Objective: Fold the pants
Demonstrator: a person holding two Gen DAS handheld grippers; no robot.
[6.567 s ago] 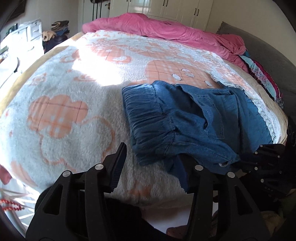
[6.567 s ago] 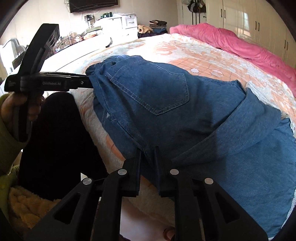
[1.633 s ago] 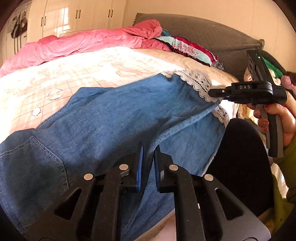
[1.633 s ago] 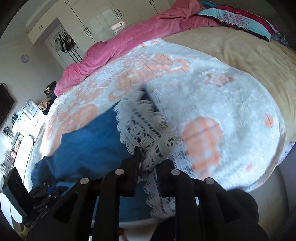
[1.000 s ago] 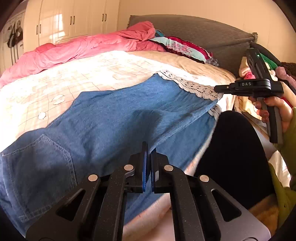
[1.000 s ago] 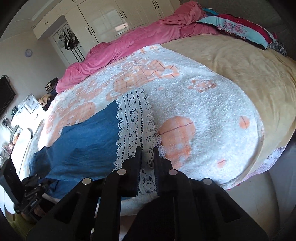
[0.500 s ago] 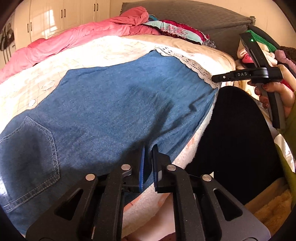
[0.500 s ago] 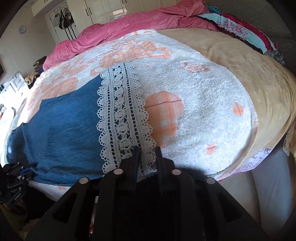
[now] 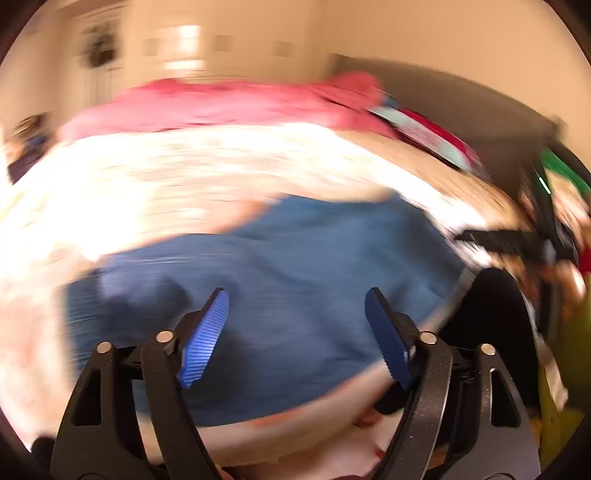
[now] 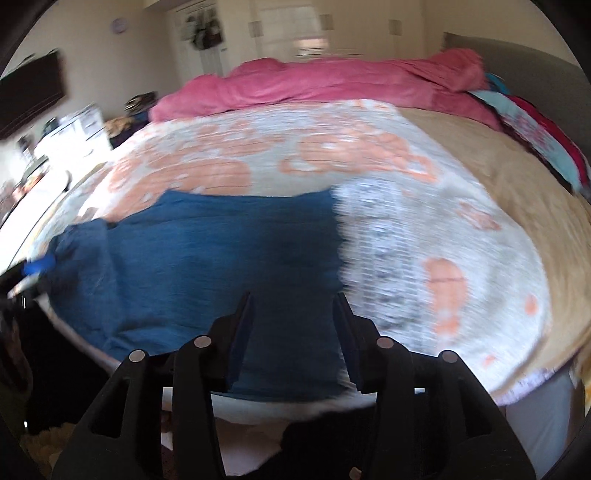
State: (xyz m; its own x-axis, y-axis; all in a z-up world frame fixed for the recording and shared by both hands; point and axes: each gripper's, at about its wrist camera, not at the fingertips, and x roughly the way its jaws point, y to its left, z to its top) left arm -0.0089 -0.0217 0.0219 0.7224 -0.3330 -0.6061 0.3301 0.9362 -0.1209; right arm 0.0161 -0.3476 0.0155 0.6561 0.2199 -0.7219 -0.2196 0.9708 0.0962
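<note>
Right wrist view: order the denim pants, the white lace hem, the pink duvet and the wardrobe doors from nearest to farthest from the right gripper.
From the right gripper, open:
1. Denim pants, just ahead between the fingers, spreading left.
2. White lace hem, adjoining on the right.
3. Pink duvet, bunched along the bed's far edge.
4. Wardrobe doors, on the back wall.

blur: pants (image 9: 280, 280) smeared | lace hem (image 10: 384, 266) pattern unreadable

Both grippers are black plastic with silver screws; left gripper (image 9: 295, 314) has ribbed blue pads (image 9: 205, 341), sleeve looks yellow-green, maybe.
</note>
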